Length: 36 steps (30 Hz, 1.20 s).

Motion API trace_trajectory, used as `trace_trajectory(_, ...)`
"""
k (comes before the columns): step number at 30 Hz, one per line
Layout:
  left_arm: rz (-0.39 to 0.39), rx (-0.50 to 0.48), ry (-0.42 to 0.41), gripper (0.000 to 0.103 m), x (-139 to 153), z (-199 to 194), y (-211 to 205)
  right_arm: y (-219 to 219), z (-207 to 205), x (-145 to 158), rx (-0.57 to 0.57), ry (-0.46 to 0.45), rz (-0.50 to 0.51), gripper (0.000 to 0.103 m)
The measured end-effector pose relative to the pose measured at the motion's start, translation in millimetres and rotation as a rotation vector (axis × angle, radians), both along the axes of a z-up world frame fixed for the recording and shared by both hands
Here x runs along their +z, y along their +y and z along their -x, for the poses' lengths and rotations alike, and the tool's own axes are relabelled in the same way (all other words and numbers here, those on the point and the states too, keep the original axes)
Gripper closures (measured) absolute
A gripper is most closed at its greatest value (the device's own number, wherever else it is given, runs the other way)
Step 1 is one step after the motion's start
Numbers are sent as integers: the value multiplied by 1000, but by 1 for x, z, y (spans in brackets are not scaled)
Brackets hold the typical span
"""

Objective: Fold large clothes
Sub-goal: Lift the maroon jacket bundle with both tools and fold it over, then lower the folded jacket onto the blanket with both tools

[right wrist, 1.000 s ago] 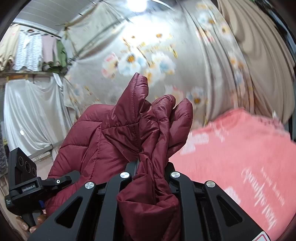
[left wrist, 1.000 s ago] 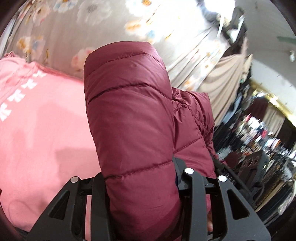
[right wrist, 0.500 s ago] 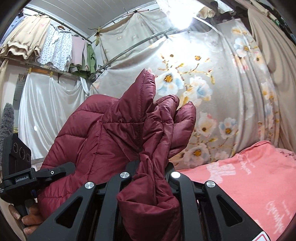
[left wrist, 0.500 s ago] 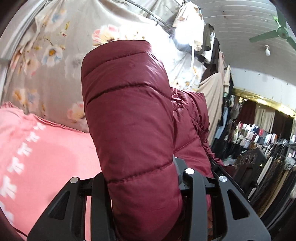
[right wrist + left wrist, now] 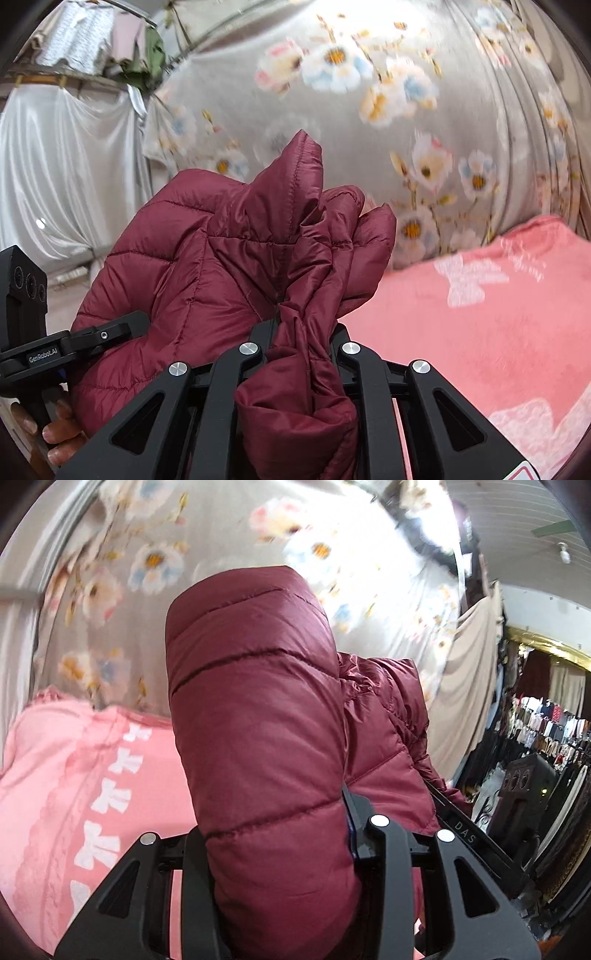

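Note:
A dark red quilted puffer jacket [image 5: 258,720] is held up in the air by both grippers. My left gripper [image 5: 280,849] is shut on a thick padded fold of it; the fabric hides the fingertips. My right gripper [image 5: 301,332] is shut on a bunched edge of the same jacket [image 5: 236,266]. The left gripper's body and the hand holding it show at the left of the right wrist view [image 5: 33,339]. The right gripper's black body shows at the right of the left wrist view [image 5: 465,838].
A pink blanket with white lettering [image 5: 74,794] covers the surface below; it also shows in the right wrist view [image 5: 480,325]. A grey floral curtain [image 5: 406,110] hangs behind. White drapes [image 5: 62,166] are at left. Clothing racks [image 5: 546,731] stand at right.
Both grippers have tipped back down with the jacket after swinging upward; the pink blanket fills more of each view again. Both grips on the jacket are unchanged.

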<state>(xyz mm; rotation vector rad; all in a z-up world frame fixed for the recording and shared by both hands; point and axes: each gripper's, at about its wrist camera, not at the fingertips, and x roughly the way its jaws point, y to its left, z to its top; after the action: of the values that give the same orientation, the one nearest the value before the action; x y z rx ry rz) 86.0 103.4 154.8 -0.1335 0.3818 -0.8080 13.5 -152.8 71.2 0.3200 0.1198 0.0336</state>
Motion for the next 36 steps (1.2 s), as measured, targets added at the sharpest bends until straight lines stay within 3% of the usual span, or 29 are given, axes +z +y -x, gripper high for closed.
trace_trajectory(4,-52,-2,49,67,-42,-44,-3,0,-39,-38,-18,77,-22,90)
trace_trajectory(13,-78,10,153,67,-120,-106,-8,-4,-103,-100,-17,219,-65,90)
trace_trajectory(22,-120,31,279,67,-188,-140,-14,-5,-132,-156,-30,377,-69,89)
trace_trajectory(26,-125,45,280,64,-202,-142,-13,-11,-139,-162,-24,410,-96,87)
trace_trajectory(30,-141,64,295,57,-207,-145,-14,-13,-140,-163,-34,465,-88,73)
trace_trajectory(32,-158,97,320,47,-207,-146,-13,-12,-129,-156,-42,479,-53,66)
trace_trajectory(36,-220,210,378,38,-193,-133,-7,-8,-90,-133,-73,425,56,47)
